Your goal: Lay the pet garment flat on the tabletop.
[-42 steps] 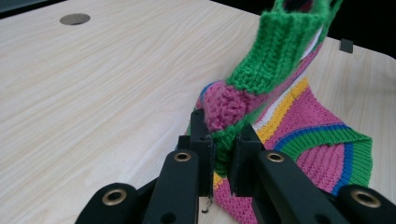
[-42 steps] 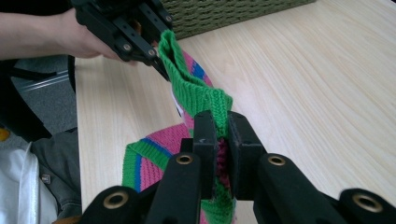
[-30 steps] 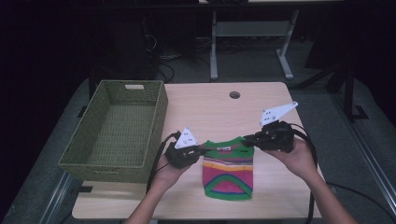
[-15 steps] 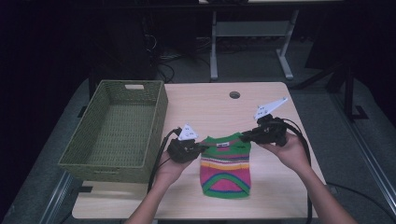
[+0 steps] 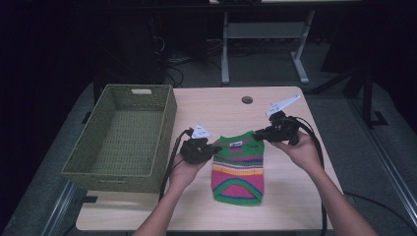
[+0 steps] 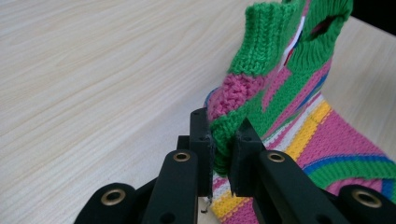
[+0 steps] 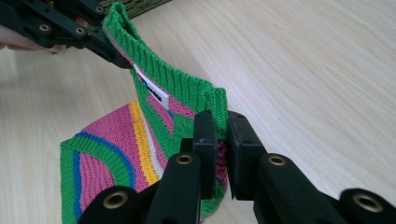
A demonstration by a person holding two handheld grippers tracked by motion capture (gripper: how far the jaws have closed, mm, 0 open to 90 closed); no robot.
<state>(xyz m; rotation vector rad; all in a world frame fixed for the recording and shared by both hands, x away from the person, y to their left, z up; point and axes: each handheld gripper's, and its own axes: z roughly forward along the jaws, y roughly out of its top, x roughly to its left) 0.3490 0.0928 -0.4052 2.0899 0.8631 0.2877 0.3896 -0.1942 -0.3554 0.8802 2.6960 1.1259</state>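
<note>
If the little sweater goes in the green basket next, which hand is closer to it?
Probably the left. The left gripper pinches the sweater at the shoulder on the wicker basket side. The right gripper pinches the far shoulder. Both grip it, so they would likely carry it together, left leading.

On the light wooden table (image 5: 226, 108), a small striped knitted sweater (image 5: 238, 169) lies with its hem toward the person, its green top edge stretched between the left gripper (image 5: 215, 147) and the right gripper (image 5: 256, 135). Each gripper seems to pinch a shoulder corner, though the jaws are too small to read clearly. A woven green basket (image 5: 123, 140) sits at the table's left side, apart from the sweater.
</note>
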